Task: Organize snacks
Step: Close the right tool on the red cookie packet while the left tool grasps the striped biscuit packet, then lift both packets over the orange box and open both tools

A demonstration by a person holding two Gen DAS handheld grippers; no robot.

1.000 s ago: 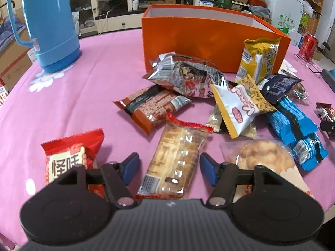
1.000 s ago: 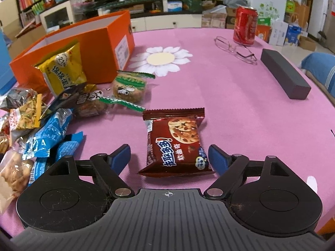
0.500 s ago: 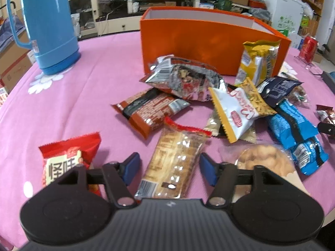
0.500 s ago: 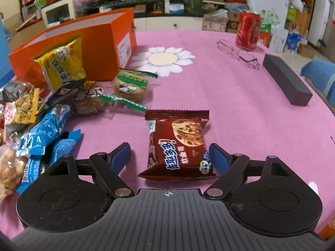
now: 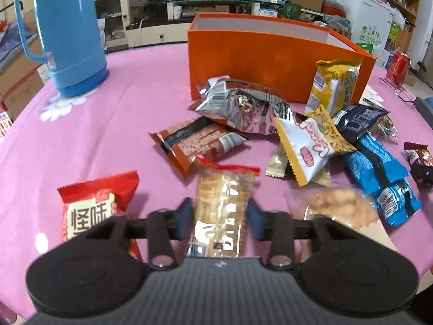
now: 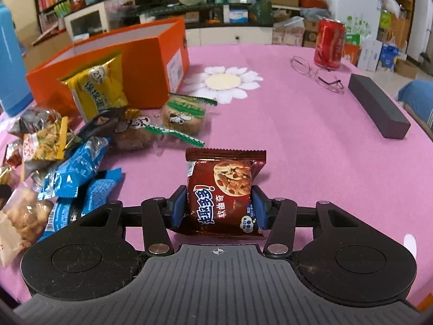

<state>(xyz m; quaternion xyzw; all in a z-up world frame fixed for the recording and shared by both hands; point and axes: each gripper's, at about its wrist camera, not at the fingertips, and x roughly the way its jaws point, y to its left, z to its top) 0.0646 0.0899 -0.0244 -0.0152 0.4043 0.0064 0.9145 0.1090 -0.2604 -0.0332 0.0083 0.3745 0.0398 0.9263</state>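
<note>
Both my tongs have narrowed in the last second onto the packets they were straddling. The right gripper (image 6: 219, 211) is closing with its blue pads (image 6: 179, 208) against the sides of the brown chocolate-chip cookie packet (image 6: 224, 189), whose glossy film now puckers at the waist where a second ago it lay flat between wide jaws. The left gripper (image 5: 219, 218) sits narrow around the clear cracker packet (image 5: 223, 203); its pads look to be touching the crinkly wrapper, though its jaws are easing open, so I judge that grip unsettled. Both packets lie on the pink tablecloth (image 6: 311, 140), near the loose heap of foil and plastic pouches. The orange box (image 5: 259, 59), stiff-walled, open-topped and seemingly empty, stands behind the heap, so I reckon the lifts come next.
</note>
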